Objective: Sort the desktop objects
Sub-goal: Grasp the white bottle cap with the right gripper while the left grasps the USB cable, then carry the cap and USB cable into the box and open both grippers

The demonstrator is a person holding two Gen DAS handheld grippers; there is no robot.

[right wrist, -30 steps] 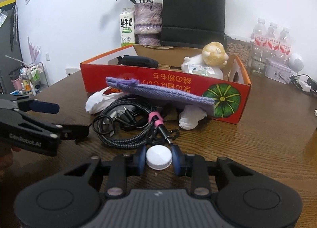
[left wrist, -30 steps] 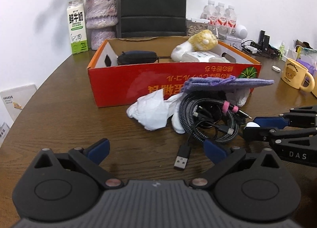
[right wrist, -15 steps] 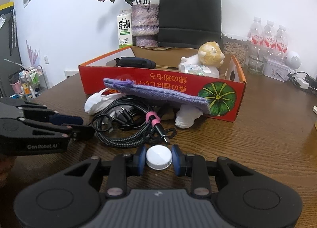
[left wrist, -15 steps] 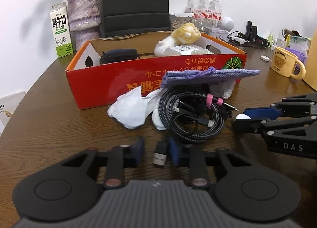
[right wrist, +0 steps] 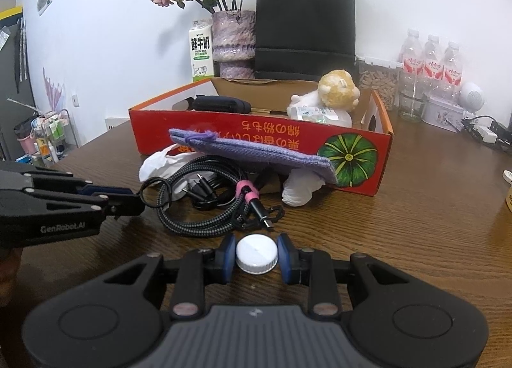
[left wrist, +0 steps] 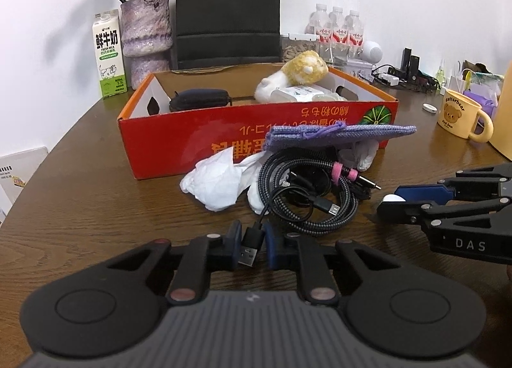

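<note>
A coil of black braided cables [left wrist: 307, 195] [right wrist: 204, 204] lies on the wooden table in front of a red cardboard box [left wrist: 198, 140] [right wrist: 256, 131]. My left gripper [left wrist: 251, 244] is shut on the black USB plug [left wrist: 250, 246] at the cable's end. My right gripper [right wrist: 256, 256] is shut on a white bottle cap [right wrist: 256, 257], low over the table to the right of the coil. A purple knitted pouch [left wrist: 339, 136] [right wrist: 256, 153] rests on the pile against the box. White crumpled tissue [left wrist: 217, 182] [right wrist: 153, 166] lies left of the coil.
In the box lie a black case [left wrist: 198, 99], a plush toy [left wrist: 300, 75] and a white packet [left wrist: 296, 94]. Behind stand a milk carton [left wrist: 108, 54], a vase [left wrist: 145, 35], a black bag [left wrist: 227, 12] and water bottles [left wrist: 336, 27]. A yellow mug [left wrist: 460, 118] stands at right.
My left gripper's jaws have gone from wide open to shut on the USB plug. The right gripper has kept still with the cap in it.
</note>
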